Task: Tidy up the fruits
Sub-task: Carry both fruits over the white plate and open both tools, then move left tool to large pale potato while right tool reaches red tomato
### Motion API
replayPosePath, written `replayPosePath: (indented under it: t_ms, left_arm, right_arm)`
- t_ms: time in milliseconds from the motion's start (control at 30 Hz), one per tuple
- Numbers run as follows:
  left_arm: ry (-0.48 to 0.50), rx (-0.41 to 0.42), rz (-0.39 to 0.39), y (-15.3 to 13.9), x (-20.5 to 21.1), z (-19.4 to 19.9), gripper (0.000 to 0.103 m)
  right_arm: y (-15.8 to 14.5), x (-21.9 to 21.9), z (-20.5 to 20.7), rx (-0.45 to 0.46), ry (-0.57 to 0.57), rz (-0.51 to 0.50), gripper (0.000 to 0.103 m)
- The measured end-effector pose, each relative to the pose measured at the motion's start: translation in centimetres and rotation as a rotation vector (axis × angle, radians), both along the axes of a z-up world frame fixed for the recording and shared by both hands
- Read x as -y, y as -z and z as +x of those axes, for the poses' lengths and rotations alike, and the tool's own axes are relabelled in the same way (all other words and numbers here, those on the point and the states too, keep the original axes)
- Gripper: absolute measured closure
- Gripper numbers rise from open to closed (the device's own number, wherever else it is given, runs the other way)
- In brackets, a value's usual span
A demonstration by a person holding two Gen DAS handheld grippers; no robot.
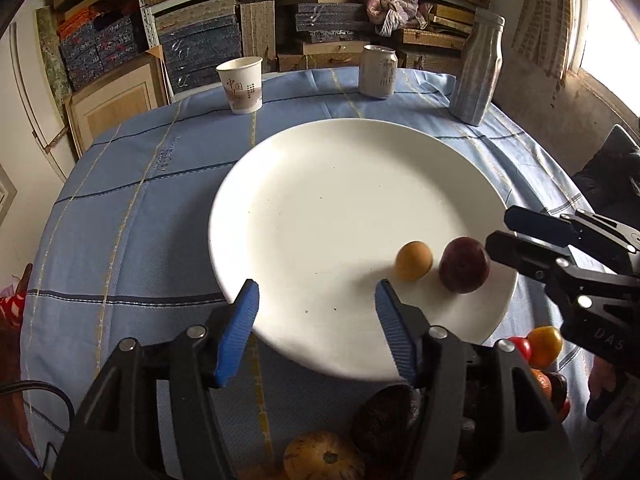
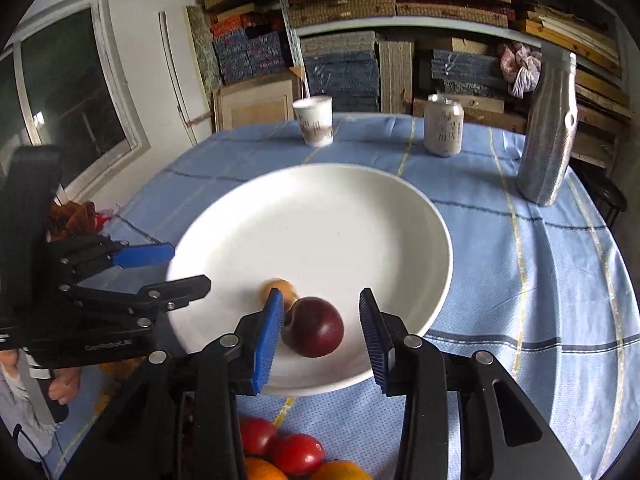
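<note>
On the white plate (image 1: 320,208), low right in the left view, a dark red plum (image 1: 464,266) and a small tan fruit (image 1: 414,260) sit just beside each other, apparently gathered there as sorted; the left claw (image 1: 316,312) gapes empty; the right claw (image 2: 320,332) stands parted around the plum, not gripping; more fruit (image 2: 296,452) waits on the worktop (image 2: 520,280) below.

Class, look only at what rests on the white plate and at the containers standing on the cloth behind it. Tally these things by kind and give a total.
Fruits on the plate: 2, a dark red plum and a small tan fruit
Paper cups: 1
Drink cans: 1
Silver bottles: 1
Total: 5
</note>
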State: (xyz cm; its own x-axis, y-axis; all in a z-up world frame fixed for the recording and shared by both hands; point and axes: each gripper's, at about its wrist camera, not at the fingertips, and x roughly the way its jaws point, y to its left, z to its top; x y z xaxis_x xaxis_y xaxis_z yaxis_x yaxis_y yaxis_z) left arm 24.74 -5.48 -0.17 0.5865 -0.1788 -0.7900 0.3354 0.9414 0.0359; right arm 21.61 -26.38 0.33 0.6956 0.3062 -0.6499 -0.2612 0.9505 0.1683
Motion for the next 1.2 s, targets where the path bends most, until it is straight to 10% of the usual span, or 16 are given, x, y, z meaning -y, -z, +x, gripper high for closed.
replayPosePath:
  t_ms: [500,733,1200]
  left_arm:
    - [-0.111,0.161,-0.013,-4.4,-4.9,-6.9,0.015]
    - [-0.162,0.09,-0.03,-0.4,-9.7,-12.1,0.015]
    - [-0.125,0.034,0.07,2.5,-8.4,-11.4,0.015]
  right_arm:
    - [-4.6,0.6,-9.2,0.194,-0.003,0.054,0.049]
    - [-1.3,2.2,-15.3,0.179,0.054,0.073,0.023]
    - [1.3,2.7,-17.3,0.122,0.066,0.082,0.013]
